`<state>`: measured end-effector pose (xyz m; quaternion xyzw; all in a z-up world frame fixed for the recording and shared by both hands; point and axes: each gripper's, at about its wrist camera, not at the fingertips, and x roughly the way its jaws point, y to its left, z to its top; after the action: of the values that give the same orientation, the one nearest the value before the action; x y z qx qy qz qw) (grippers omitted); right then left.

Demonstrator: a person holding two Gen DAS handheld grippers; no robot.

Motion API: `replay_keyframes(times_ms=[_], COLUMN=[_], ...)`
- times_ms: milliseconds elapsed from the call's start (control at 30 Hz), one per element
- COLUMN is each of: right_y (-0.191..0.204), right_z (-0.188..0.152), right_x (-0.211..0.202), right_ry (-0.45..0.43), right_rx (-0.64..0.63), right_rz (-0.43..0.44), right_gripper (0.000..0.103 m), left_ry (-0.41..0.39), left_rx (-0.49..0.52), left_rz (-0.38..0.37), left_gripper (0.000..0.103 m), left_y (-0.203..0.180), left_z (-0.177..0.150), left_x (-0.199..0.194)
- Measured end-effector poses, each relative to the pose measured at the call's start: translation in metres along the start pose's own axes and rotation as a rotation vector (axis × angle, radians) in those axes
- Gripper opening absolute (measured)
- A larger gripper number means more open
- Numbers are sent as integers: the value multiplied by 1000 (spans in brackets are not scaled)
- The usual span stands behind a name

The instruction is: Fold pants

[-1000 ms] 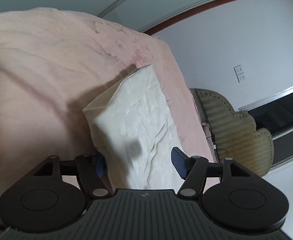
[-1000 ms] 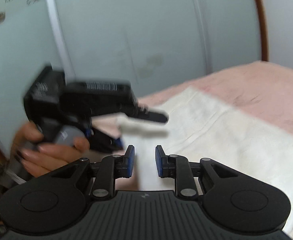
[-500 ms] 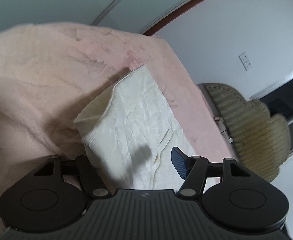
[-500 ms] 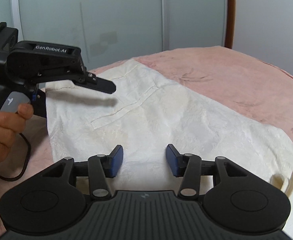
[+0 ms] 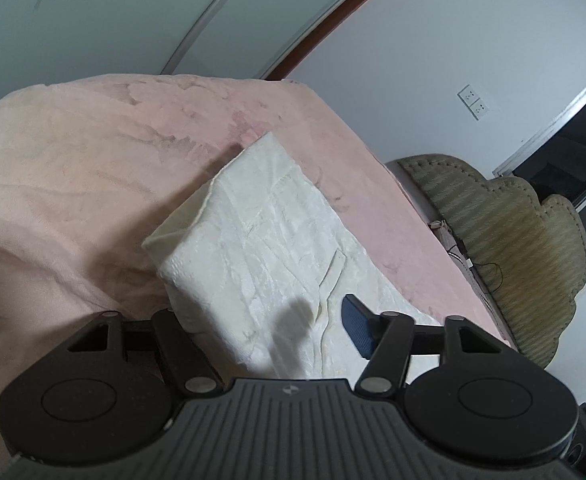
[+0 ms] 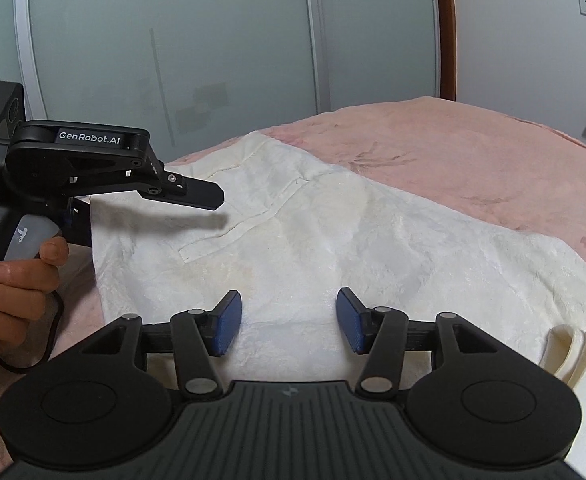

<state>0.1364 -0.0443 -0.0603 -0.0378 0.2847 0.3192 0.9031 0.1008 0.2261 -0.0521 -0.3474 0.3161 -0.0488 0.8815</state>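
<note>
— Where were the pants (image 6: 333,248) when you paused?

— Flat on the pink bed (image 6: 473,152). Your left gripper (image 5: 269,320) straddled one edge, your right gripper (image 6: 288,320) hovered above, both jaws spread. You needed both edges pinched evenly.

Pants (image 6: 333,248) flat on bed (image 6: 473,152); left gripper (image 6: 197,194) over left edge; headboard (image 5: 505,232) right.
</note>
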Motion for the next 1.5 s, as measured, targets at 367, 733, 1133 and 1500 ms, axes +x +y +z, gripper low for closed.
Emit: replay_keyframes(times_ms=[367,733,1133,1500], right_y=[-2,-3,-2,12], right_z=[1,4,2,5], right_x=[6,7,7,-10], right_ry=[27,57,49,-41], right_rx=[22,45,39,-3], right_rz=[-35,-44,-46,-71], right_gripper=[103,103,103,103], left_ry=[-73,-95,-83,-16], left_rx=[-13,-6,165,-88], left_rz=[-17,-14,17,-59], left_gripper=[40,36,60,16], left_y=[19,19,-9,27], left_z=[-9,-11,-16,-2], left_x=[-1,-2,4,3])
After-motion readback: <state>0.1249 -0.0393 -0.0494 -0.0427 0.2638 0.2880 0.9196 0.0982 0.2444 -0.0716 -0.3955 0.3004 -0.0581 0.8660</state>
